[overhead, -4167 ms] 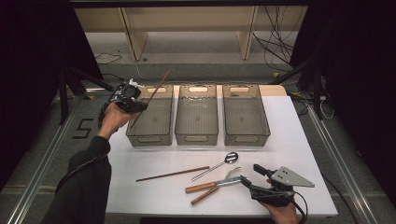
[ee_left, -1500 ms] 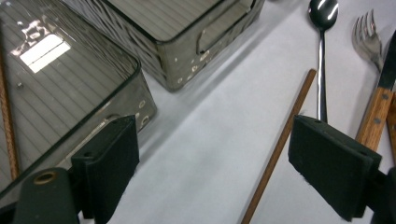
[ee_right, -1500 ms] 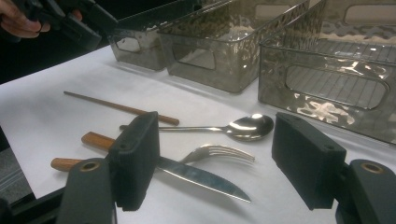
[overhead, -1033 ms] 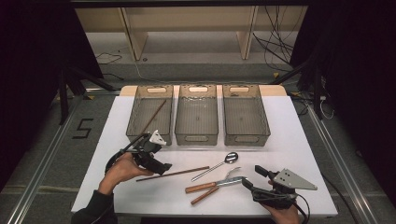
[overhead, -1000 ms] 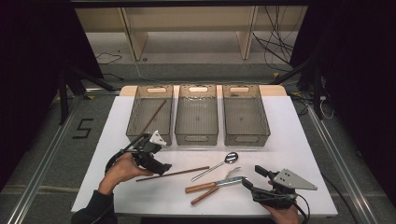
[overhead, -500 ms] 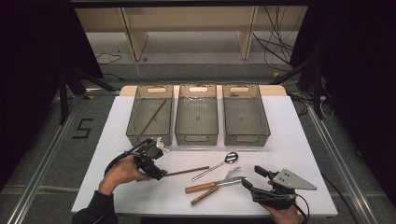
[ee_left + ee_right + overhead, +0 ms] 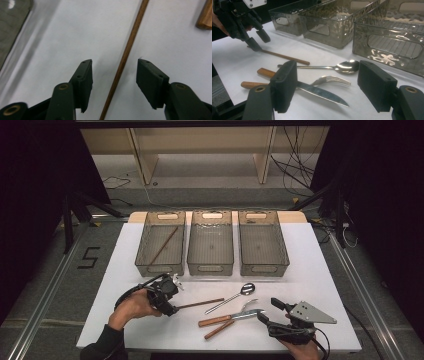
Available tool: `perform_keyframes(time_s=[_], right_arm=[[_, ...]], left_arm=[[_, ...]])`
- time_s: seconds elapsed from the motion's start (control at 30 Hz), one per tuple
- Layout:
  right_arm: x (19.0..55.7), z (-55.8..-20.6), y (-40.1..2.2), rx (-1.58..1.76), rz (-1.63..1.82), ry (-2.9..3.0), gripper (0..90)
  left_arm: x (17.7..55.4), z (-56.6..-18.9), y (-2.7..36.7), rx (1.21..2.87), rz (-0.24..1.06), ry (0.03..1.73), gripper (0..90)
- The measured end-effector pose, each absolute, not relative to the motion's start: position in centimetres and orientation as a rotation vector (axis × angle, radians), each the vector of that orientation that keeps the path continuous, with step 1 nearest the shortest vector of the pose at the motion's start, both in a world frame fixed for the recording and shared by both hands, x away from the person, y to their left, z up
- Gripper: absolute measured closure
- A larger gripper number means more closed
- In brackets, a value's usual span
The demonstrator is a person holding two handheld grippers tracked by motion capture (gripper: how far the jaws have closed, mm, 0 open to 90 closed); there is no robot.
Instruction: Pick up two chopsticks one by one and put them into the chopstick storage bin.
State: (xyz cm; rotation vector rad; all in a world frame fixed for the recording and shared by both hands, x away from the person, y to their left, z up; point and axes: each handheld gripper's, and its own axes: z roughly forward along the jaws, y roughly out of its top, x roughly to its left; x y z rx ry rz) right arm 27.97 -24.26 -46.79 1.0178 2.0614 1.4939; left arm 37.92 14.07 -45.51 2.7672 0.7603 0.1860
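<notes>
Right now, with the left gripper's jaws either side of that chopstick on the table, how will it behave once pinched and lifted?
The chopstick looks like thin, straight wood: probably stiff and light. Its round shaft may roll on the smooth table. The left gripper straddles one end, so the far end could droop or swing.

You are looking at one readable mark: a black numeral "5" (image 7: 89, 258) is sitting on the grey floor left of the table (image 7: 325, 285); nothing else is showing legible text.
</notes>
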Motion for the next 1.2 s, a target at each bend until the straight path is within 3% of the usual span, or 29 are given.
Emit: perform_keyframes(time_s=[0.97,1.2], right_arm=[[28.2,-47.0,-24.1,1.024,1.489,2.074,33.0],[28.2,-47.0,-24.2,1.027,1.491,2.071,33.0]], left_arm=[[38.1,-46.4,12.7,2.807,0.066,0.709,84.0],[38.1,-46.4,13.0,2.801,0.064,0.665,84.9]])
